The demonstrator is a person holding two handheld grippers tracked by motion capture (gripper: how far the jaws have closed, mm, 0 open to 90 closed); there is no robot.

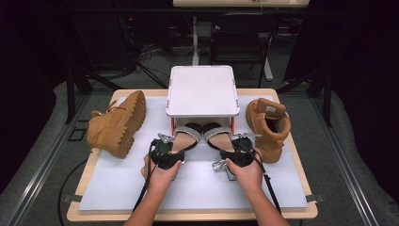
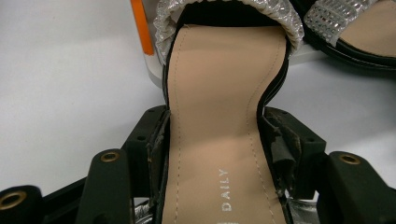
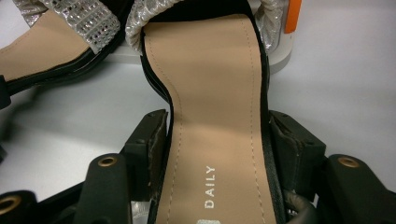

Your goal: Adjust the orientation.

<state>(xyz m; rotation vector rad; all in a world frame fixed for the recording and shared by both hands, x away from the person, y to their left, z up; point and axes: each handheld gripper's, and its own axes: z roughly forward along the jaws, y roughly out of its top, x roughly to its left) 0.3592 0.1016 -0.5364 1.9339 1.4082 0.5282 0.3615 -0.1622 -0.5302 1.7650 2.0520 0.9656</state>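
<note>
Looking down from the high view, the left hand-held gripper (image 1: 175, 149) and the right hand-held gripper (image 1: 234, 151) each grasp one of a pair of sandals at the heel end. The left sandal (image 1: 187, 133) and the right sandal (image 1: 217, 133) lie side by side on the white surface (image 1: 117, 188), toes tucked under the front edge of a small white stand (image 1: 201, 90). A tan boot (image 1: 115, 124) lies on its side well to the left, and a second tan boot (image 1: 268, 127) stands upright just beside the right hand, near enough to be bumped if that sandal swings outward.

From the left gripper view, the jaws stand clenched on either edge of the left sandal (image 2: 219, 140), across the narrow waist of its beige insole. The sole looks thin and fairly stiff, the shoe light; the glittery toe strap (image 2: 275, 14) is soft and would crush or snag, so the rigid sole edges are judged the better hold. An orange leg (image 2: 141, 28) of the stand rises close beside the toe.

From the right gripper view, the jaws likewise pinch the right sandal (image 3: 219, 140) across the insole's waist. Its smooth lining may slip under a loose grip. The other sandal (image 3: 42, 46) lies close alongside, and another orange leg (image 3: 293, 14) stands at the toe, so any lift probably has to draw back first.
</note>
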